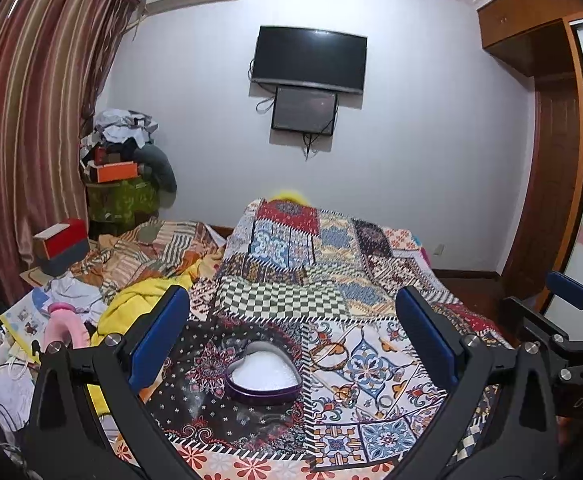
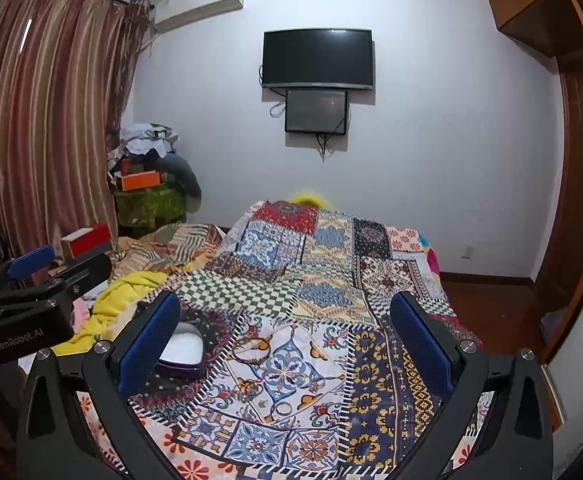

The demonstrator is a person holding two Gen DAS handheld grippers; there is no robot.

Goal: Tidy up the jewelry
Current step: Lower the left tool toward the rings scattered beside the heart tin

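Observation:
A purple heart-shaped tin (image 1: 263, 378) with a white lining sits open on the patchwork bedspread (image 1: 291, 300), low between the fingers of my left gripper (image 1: 291, 296), which is open and holds nothing. Right of the tin lies a thin gold bangle (image 1: 323, 366), and further right a small ring (image 1: 385, 402). In the right wrist view my right gripper (image 2: 283, 300) is open and empty above the bangle (image 2: 247, 359) and the small ring (image 2: 278, 408). Its left finger partly hides the tin (image 2: 185, 348).
Yellow cloth (image 1: 131, 304), papers and a pink object (image 1: 67, 328) clutter the bed's left side. A red-and-grey box (image 1: 61, 246) and a pile of clothes (image 1: 127, 160) stand by the curtain. A wooden wardrobe (image 1: 551, 180) is on the right. Two screens (image 1: 309, 60) hang on the wall.

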